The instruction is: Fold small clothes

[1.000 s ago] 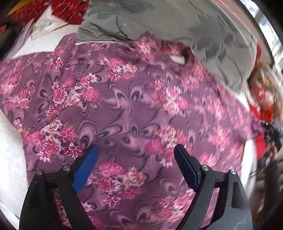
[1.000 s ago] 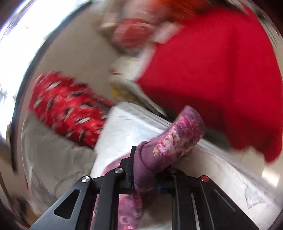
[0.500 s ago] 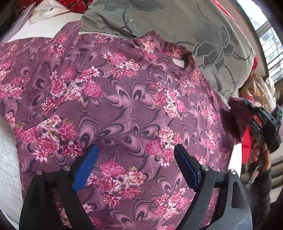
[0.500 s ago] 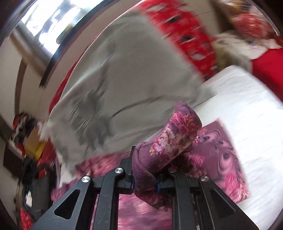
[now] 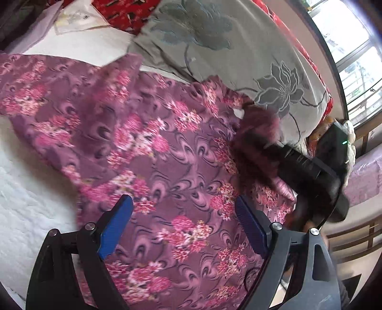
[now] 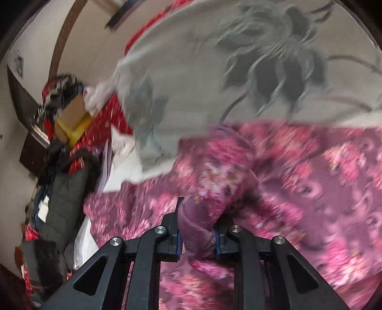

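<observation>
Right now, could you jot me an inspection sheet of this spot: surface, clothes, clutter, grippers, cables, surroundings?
Surface: white quilted bedding.
Job's things: purple floral garment spread flat, one part lifted.
Clutter: grey flowered cloth behind the garment; red patterned fabric, papers, cardboard box, dark clothes pile.
Grippers: left gripper open above the garment; right gripper shut on a garment fold.
Cables: nothing seen.
Surroundings: window, beige wall.

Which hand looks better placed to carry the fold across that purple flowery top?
Probably the right. The right gripper is already shut on a bunched part of the purple floral top, above its body. The left gripper hangs open over the cloth, holding nothing.
</observation>
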